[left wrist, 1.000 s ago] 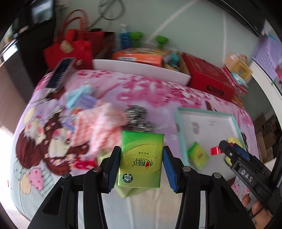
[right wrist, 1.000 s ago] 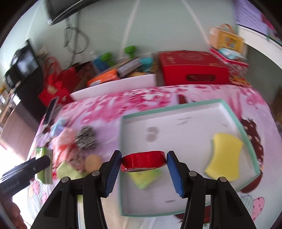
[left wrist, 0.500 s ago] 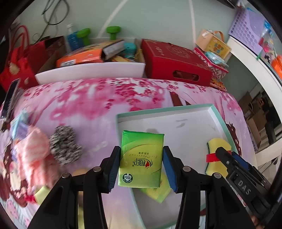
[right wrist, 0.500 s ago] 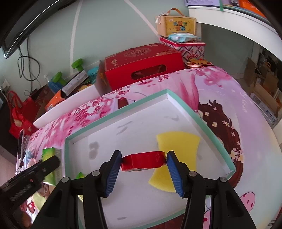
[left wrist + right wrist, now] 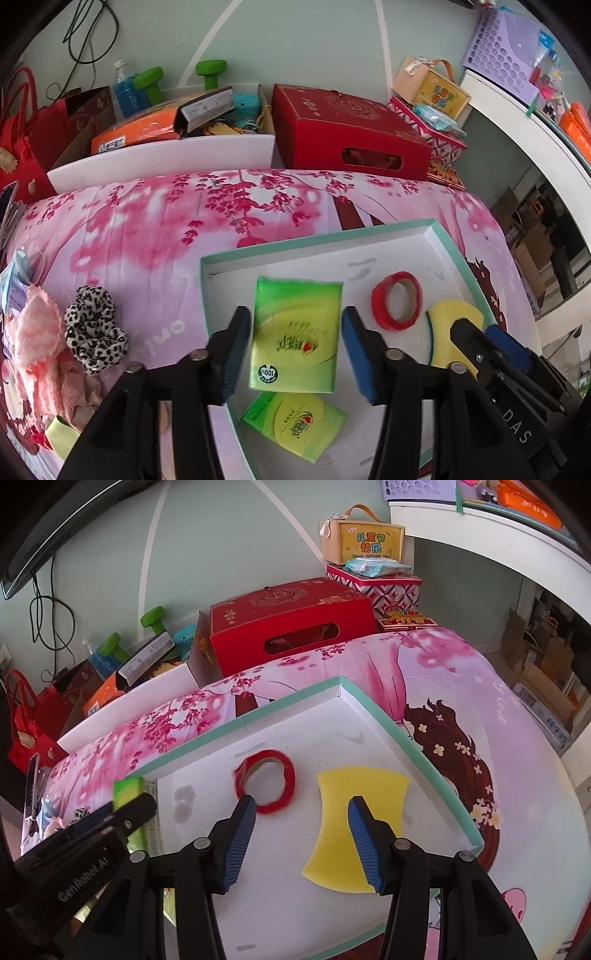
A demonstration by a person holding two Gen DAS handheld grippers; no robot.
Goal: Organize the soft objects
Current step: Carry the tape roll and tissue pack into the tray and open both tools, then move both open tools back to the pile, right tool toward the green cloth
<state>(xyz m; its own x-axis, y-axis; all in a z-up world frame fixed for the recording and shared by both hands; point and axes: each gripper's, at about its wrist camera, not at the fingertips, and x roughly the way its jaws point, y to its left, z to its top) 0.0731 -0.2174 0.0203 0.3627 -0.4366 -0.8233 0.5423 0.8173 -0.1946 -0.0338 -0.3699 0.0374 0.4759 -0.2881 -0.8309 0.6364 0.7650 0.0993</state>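
Observation:
A white tray with a teal rim [image 5: 317,242] [image 5: 369,701] lies on the pink bedspread. My left gripper [image 5: 295,350] has its jaws spread, with a green tissue pack [image 5: 295,338] blurred between them and gaps on both sides. A second green tissue pack [image 5: 295,424] lies in the tray below it. My right gripper [image 5: 301,840] is open and empty above the tray. A red tape roll [image 5: 266,781] [image 5: 397,306] and a yellow sponge [image 5: 354,819] [image 5: 454,332] lie in the tray.
Left of the tray lie a leopard-print scrunchie [image 5: 94,328], a pink cloth [image 5: 37,350] and a small yellow-green item [image 5: 61,439]. Behind the bed stand a white bin [image 5: 162,162], a red box [image 5: 347,133] and red bags [image 5: 22,147].
Both grippers opened. The red tape roll dropped from the right gripper into the tray. The left jaws spread off the tissue pack, which is blurred over the tray.

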